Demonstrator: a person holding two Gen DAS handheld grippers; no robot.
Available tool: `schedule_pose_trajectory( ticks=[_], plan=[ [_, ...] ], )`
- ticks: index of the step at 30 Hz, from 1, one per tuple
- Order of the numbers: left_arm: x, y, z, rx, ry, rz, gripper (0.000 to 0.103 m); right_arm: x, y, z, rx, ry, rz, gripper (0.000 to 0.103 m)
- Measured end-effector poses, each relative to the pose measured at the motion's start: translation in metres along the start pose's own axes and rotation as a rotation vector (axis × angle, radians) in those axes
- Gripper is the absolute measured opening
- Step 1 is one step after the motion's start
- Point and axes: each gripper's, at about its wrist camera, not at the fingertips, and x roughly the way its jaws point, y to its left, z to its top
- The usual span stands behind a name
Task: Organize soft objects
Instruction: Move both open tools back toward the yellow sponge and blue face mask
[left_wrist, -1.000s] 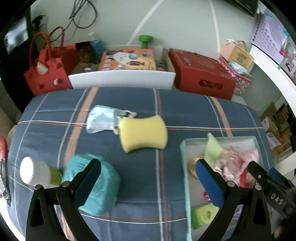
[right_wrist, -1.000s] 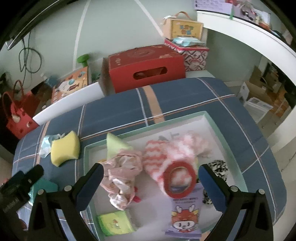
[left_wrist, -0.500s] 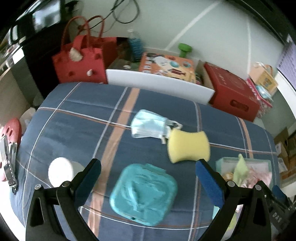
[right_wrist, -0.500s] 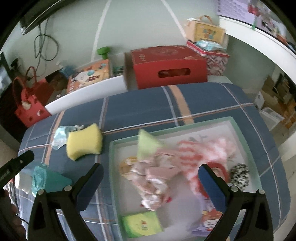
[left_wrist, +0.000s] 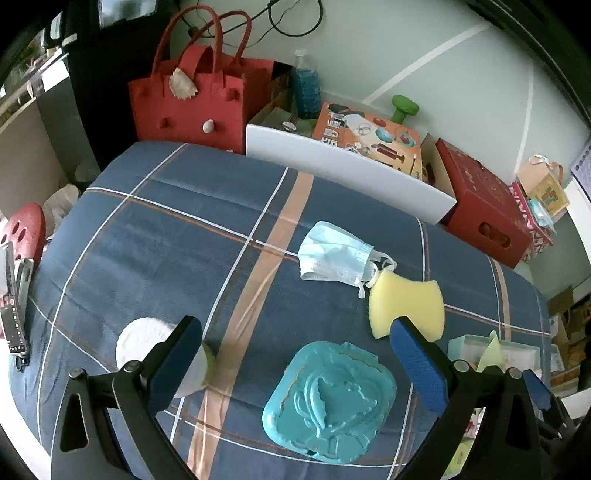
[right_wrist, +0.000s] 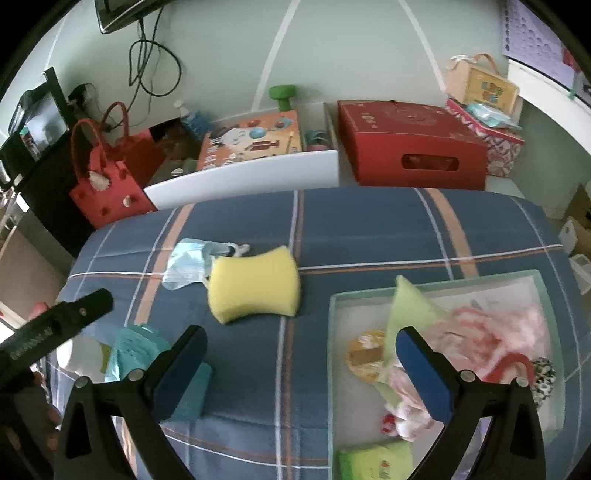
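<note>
1. soft, even daylight fills both fisheye views, with a cool greenish cast on the wall (left_wrist: 461, 92).
2. shadows stay faint; the yellow sponge (right_wrist: 255, 290) throws only a thin dark edge onto the plaid cloth (left_wrist: 177, 229).
3. straight lines bow hard toward the black circular borders.
4. the left wrist view is crisp; the right wrist view is smeared, the tray (right_wrist: 334, 306) contents most blurred.

mask (left_wrist: 334, 254) touching sponge (left_wrist: 406, 308) — tray (right_wrist: 334, 332) right of both.
</note>
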Motion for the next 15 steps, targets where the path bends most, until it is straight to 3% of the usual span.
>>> schedule_pose_trajectory(
  ticks=[15],
  plan=[
    [0.030, 0.013, 0.036, -0.012, 0.018, -0.009, 0.102, 0.052, 0.021, 0.029, -0.047, 0.027, 0.023, 0.103]
  ],
)
